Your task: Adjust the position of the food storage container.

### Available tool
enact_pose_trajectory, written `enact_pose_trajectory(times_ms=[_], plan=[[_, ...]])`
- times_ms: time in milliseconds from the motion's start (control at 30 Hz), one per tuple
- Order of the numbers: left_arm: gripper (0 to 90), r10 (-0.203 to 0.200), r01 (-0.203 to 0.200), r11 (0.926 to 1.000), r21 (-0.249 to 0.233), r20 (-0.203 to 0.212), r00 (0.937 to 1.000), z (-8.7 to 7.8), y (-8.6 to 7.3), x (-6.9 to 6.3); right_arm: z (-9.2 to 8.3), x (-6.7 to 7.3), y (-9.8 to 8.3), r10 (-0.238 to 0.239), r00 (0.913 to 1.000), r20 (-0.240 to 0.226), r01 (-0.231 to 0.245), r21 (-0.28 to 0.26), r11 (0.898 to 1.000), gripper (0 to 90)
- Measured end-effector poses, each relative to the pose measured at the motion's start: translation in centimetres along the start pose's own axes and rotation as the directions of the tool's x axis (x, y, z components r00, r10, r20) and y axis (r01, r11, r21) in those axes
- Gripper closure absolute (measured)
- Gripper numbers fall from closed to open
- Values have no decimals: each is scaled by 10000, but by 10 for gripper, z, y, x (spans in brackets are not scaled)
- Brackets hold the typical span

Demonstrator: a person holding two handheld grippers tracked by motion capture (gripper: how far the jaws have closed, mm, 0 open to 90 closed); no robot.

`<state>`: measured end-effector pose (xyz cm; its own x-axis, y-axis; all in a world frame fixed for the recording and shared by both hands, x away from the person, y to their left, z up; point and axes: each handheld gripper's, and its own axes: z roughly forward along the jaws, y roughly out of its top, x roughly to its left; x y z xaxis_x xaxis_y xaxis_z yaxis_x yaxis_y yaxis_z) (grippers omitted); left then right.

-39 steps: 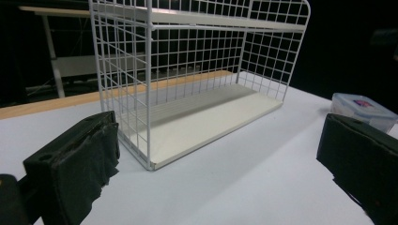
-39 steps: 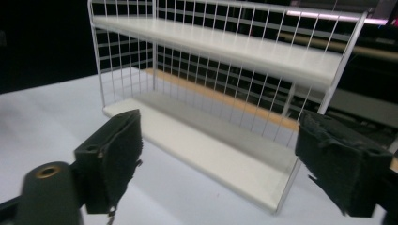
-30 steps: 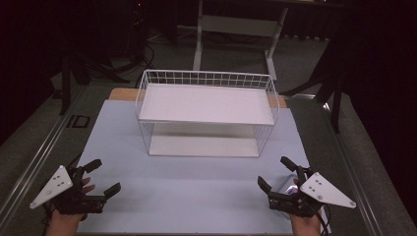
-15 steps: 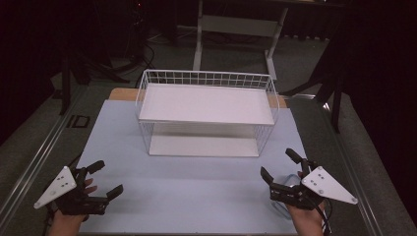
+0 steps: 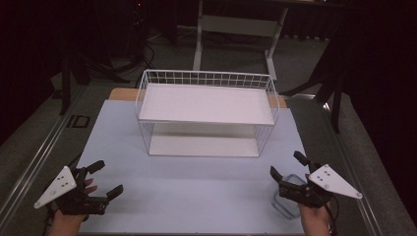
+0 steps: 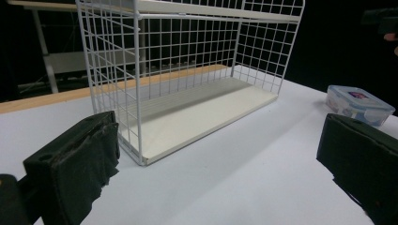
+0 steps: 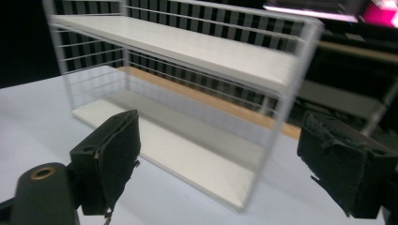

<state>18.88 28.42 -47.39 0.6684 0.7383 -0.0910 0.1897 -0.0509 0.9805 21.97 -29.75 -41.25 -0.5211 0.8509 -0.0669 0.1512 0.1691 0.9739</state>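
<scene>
White wire forms the two-tier rack (image 5: pixel 206 115) standing at the middle of the pale table (image 5: pixel 196 196), seen from the high view. The left gripper (image 5: pixel 101 179) hangs near the table's front-left corner, jaws spread apart and holding nothing. The right gripper (image 5: pixel 290 169) is near the front-right corner, jaws likewise parted, directly above a clear lidded container (image 5: pixel 287 199) that lies on the table near the front edge.

In the left gripper view, the two black jaws stand wide apart and empty. The rack (image 6: pixel 187 84) rises close ahead, and the container (image 6: pixel 359 104) sits on the table to its right, well apart from it.

In the right gripper view, the jaws stand released and bare, with the rack (image 7: pixel 187 93) ahead between them, slightly blurred.
</scene>
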Motion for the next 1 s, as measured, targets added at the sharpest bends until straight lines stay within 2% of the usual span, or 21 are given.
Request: enact_pose_trajectory(times_ms=[67, 133, 167, 200, 267, 333, 367, 400, 433, 467, 500, 533, 567, 600, 633, 667, 733, 867, 1000], plan=[[5, -31, 31, 10000, -11, 1, 10000, 0, 0, 0, -1, -3, -2, 24, 9999, 138, -26, 151, 9999, 115], [5, -52, 52, 10000, -1, 24, 10000, 0, 0, 0, -7, -11, -7, -343, 9990, 272, 332, 371, 9988, 114], [5, -49, 49, 10000, 23, 40, 10000, 1, 0, 0, -7, -11, -7, -343, 9990, 272, 332, 371, 9988, 114], [5, -64, 64, 10000, 17, 78, 9999, 2, -1, 0, -10, -14, -12, -615, 9954, 733, 551, 858, 9948, 130], [5, -73, 72, 10000, 66, 113, 9999, 3, -1, 0, -12, -19, -17, -672, 9940, 865, 569, 1164, 9916, 160], [5, -44, 42, 9999, 97, 172, 9998, 3, -1, -1, -15, -26, -25, -573, 9934, 997, 416, 1532, 9873, 233], [5, -34, 32, 10000, 95, 183, 9998, 4, -1, -1, -15, -26, -25, -573, 9934, 997, 416, 1532, 9873, 233], [5, -31, 30, 10000, 81, 185, 9998, 4, -1, -2, -18, -34, -34, -426, 9932, 1087, 236, 1706, 9851, 372], [5, -31, 29, 10000, 77, 199, 9998, 4, -1, -2, -20, -37, -38, -389, 9941, 1014, 201, 1801, 9835, 439], [5, -49, 47, 10000, 87, 227, 9997, 5, -1, -2, -20, -37, -38, -389, 9941, 1014, 201, 1801, 9835, 439], [5, -45, 42, 9999, 127, 221, 9997, 5, -1, -2, -24, -44, -48, -453, 9937, 1029, 217, 2193, 9754, 574], [5, -27, 23, 9999, 160, 217, 9998, 5, -2, -1, -24, -44, -48, -453, 9937, 1029, 217, 2193, 9754, 574], [5, -10, 6, 9998, 178, 218, 9998, 5, -2, -2, -26, -46, -52, -495, 9921, 1151, 207, 2386, 9709, 612], [5, 6, -11, 9998, 185, 237, 9997, 6, -2, -2, -28, -49, -57, -466, 9916, 1207, 145, 2536, 9672, 686], [5, 8, -13, 9998, 188, 257, 9997, 6, -2, -2, -31, -54, -65, -461, 9899, 1341, 66, 2812, 9596, 809], [5, -20, 15, 9999, 165, 283, 9996, 6, -2, -2, -31, -54, -65, -461, 9899, 1341, 66, 2812, 9596, 809], [5, -3, -2, 9999, 169, 291, 9996, 7, -1, -3, -34, -59, -72, -411, 9872, 1543, -87, 3096, 9508, 899], [5, 2, -9, 9998, 200, 329, 9995, 8, -2, -3, -40, -64, -85, -482, 9819, 1832, -207, 3568, 9340, 900], [5, 14, -19, 9998, 179, 303, 9995, 10, -2, -3, -47, -70, -100, -493, 9742, 2203, -463, 4087, 9115, 900]])
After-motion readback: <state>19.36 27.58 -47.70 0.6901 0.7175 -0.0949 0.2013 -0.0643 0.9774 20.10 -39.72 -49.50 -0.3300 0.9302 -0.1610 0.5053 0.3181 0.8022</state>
